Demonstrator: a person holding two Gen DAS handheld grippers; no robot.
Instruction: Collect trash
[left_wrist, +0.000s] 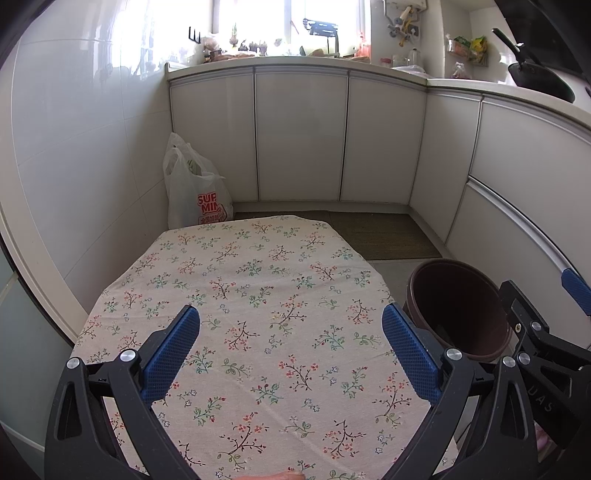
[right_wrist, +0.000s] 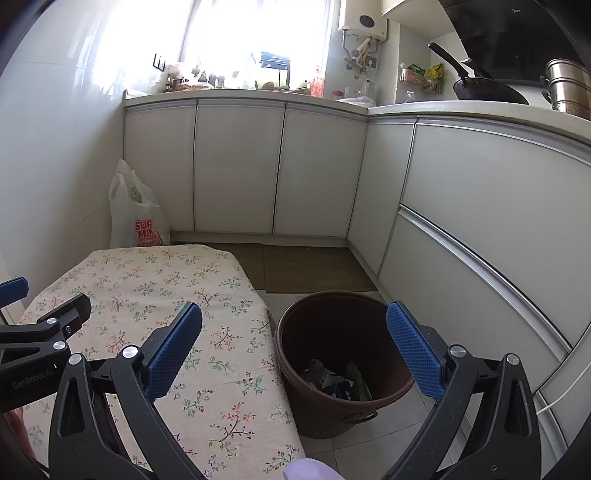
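Both tools, left (left_wrist: 291, 339) and right (right_wrist: 295, 339), hang with fingers apart and empty over a worktop (left_wrist: 258, 280) bare of trash, while scraps (right_wrist: 338, 380) lie in the bin (right_wrist: 295, 398) on the floor by its right edge, so collecting looks done.

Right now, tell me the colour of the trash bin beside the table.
Dark brown; the trash bin shows best in the right wrist view.

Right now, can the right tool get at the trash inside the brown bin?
Probably yes. The right tool is open and empty above the brown bin, whose mouth is uncovered with the trash visible at the bottom. The table beside it doesn't overlap the opening. Depth may be tight.
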